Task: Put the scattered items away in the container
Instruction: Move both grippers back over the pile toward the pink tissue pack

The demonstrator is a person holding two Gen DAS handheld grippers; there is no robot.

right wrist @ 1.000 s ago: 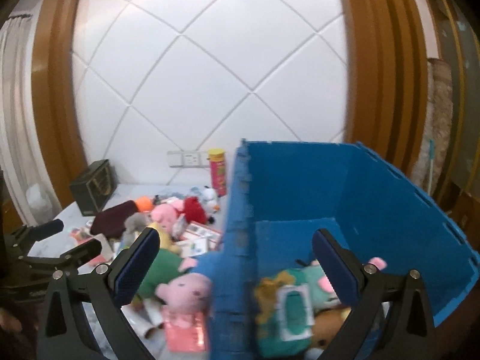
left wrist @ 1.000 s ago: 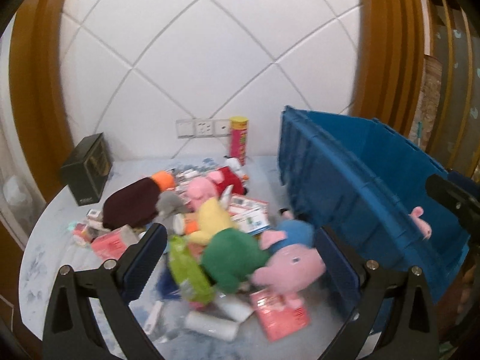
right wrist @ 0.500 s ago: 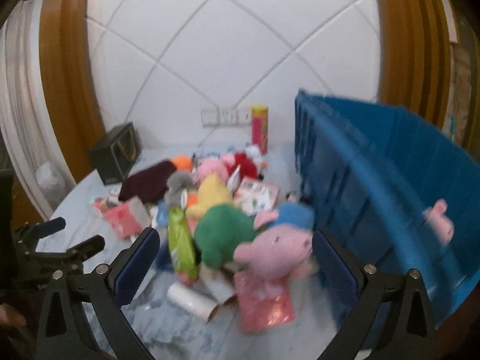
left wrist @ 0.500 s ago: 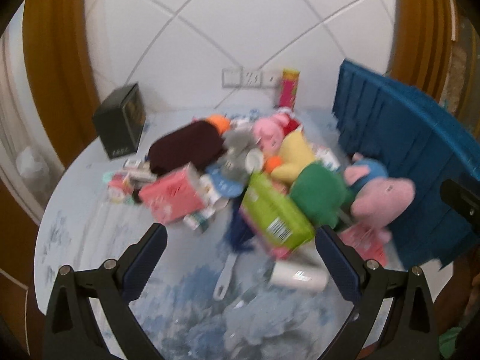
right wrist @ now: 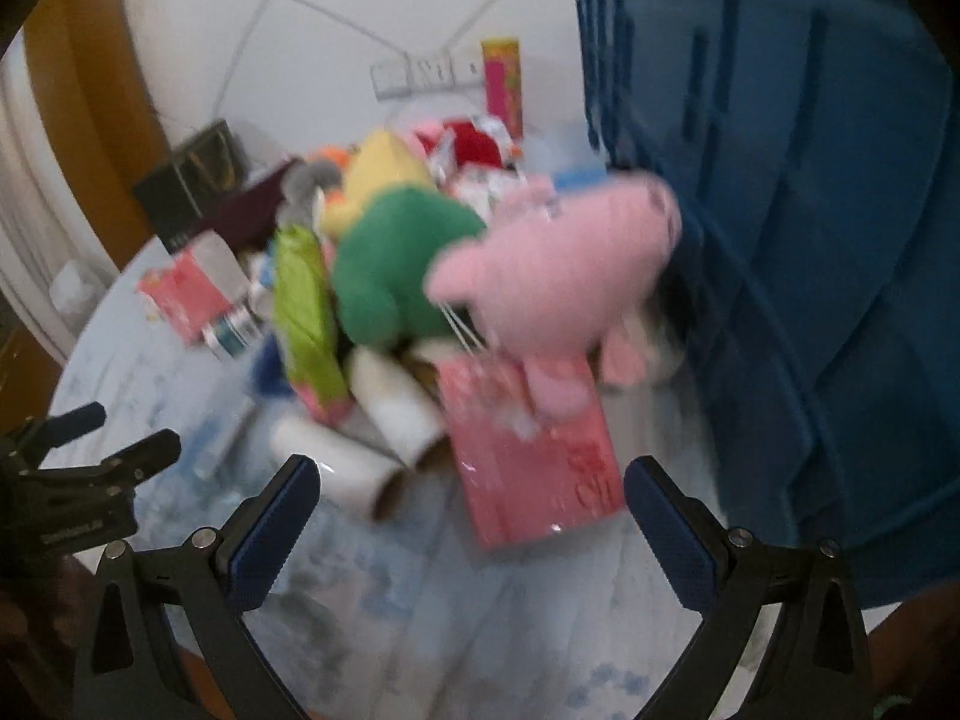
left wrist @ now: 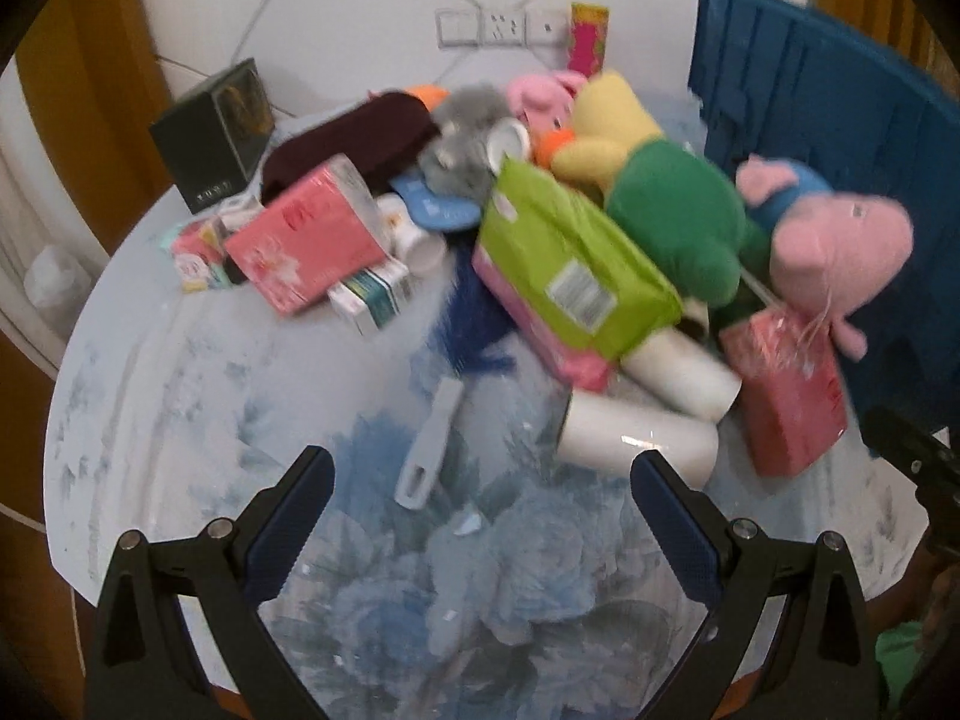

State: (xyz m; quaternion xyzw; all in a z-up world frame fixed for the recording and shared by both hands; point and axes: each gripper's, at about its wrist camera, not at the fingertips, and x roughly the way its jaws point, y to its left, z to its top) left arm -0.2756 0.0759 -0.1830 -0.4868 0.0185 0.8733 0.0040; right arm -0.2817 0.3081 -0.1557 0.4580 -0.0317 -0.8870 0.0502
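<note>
A: Left gripper (left wrist: pixel 480 516) first. Jaws?
B: Spread wide, nothing between them, hovering over bare desk (left wrist: pixel 180 408). Right gripper (right wrist: pixel 471 516) the same: spread, empty, above the desk near the pink packet (right wrist: pixel 534 456).
A: Where's the clutter?
B: Heaped mid-desk, just left of the blue crate (left wrist: pixel 840 192). Pink pig toy (left wrist: pixel 834 252) leans beside the crate wall, on top of that pink packet. Green plush (left wrist: pixel 678 222) beside it, yellow plush (left wrist: pixel 606 126) behind.
A: Crate contents?
B: Can't tell. Only the ribbed outer wall shows, and its top is cut off in both views.
A: Front of the pile?
B: Green pack (left wrist: pixel 570 264) tilted on two white rolls (left wrist: pixel 642 438). A grey handle (left wrist: pixel 429 450) lies flat on the desk; its blue head runs under the green pack, mostly hidden.
A: Left side?
B: Pink tissue pack (left wrist: pixel 306 246), small boxes under it, labels unreadable. Maroon cloth (left wrist: pixel 354 144) and a grey plush (left wrist: pixel 462 138) behind. Black box (left wrist: pixel 216 132) stands well apart at the desk edge.
A: Right wrist view?
B: Heavily blurred; pig and crate smeared. The other gripper shows at the left edge, partly cut off.
A: Back wall?
B: Tall can (left wrist: pixel 588 39) near the sockets, top cropped.
</note>
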